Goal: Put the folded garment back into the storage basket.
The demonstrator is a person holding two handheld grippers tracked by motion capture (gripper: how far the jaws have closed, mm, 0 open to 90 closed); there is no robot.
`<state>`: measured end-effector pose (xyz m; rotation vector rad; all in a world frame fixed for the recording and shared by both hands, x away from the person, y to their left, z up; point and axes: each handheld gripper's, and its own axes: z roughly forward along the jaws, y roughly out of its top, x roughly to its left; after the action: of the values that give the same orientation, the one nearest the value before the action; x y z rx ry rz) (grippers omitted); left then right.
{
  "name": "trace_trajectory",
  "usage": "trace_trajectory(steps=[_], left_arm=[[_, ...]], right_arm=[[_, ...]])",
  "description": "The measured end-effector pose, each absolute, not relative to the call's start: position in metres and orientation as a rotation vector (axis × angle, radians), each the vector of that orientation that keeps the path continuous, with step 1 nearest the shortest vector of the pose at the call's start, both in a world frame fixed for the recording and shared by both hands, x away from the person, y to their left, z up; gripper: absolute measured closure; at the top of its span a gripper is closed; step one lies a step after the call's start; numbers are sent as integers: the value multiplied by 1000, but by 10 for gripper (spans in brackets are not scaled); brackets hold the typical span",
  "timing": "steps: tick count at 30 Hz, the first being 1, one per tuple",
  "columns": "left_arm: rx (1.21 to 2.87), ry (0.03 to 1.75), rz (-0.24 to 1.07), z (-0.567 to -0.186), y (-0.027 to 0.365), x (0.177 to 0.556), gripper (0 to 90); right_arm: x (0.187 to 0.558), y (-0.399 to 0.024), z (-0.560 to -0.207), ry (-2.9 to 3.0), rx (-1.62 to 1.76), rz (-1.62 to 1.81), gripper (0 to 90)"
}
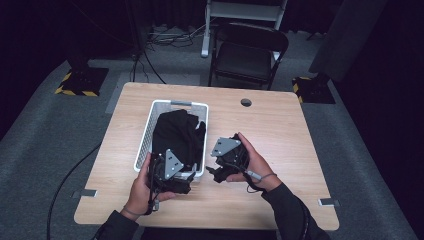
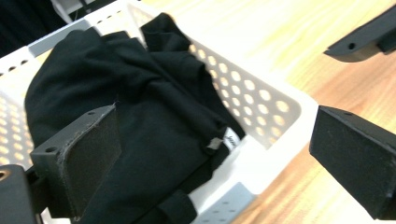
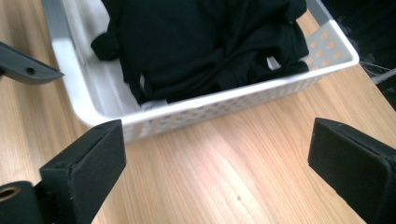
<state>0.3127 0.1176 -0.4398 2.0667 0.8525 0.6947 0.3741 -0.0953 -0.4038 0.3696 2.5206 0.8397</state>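
Observation:
A white perforated basket (image 1: 145, 132) stands on the wooden table (image 1: 285, 145), left of the middle. A crumpled black garment (image 1: 177, 132) lies inside it. My left gripper (image 1: 172, 174) is held at the basket's near end, open. In the left gripper view the open gripper (image 2: 219, 154) looks down on the garment (image 2: 140, 102) and its small white label (image 2: 229, 140), over the basket's rim (image 2: 285, 109). My right gripper (image 1: 225, 161) is just right of the basket, over bare table. In the right gripper view it (image 3: 219, 158) is open, facing the basket's wall (image 3: 210, 112) and the garment (image 3: 210, 42).
A black folding chair (image 1: 250, 52) stands beyond the far edge of the table. A round cable hole (image 1: 245, 102) is in the tabletop at the back. Bare wood lies to the right of the basket. Cables run over the grey floor at the left.

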Motion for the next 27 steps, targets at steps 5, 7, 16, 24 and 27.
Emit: trace_trajectory(steps=[5, 7, 16, 24, 27], left_arm=[[2091, 803, 686, -441, 107, 306, 21], [2097, 790, 682, -442, 103, 304, 22], [2125, 713, 665, -445, 85, 292, 22], [2136, 634, 633, -447, 69, 280, 25], [2144, 617, 632, -450, 65, 278, 25]], right_arm=[[367, -106, -408, 2496, 374, 811, 46], [364, -111, -409, 2491, 384, 799, 45], [352, -131, -420, 2496, 406, 765, 45], [346, -152, -431, 2472, 449, 775, 45], [344, -158, -438, 2479, 454, 738, 45]])
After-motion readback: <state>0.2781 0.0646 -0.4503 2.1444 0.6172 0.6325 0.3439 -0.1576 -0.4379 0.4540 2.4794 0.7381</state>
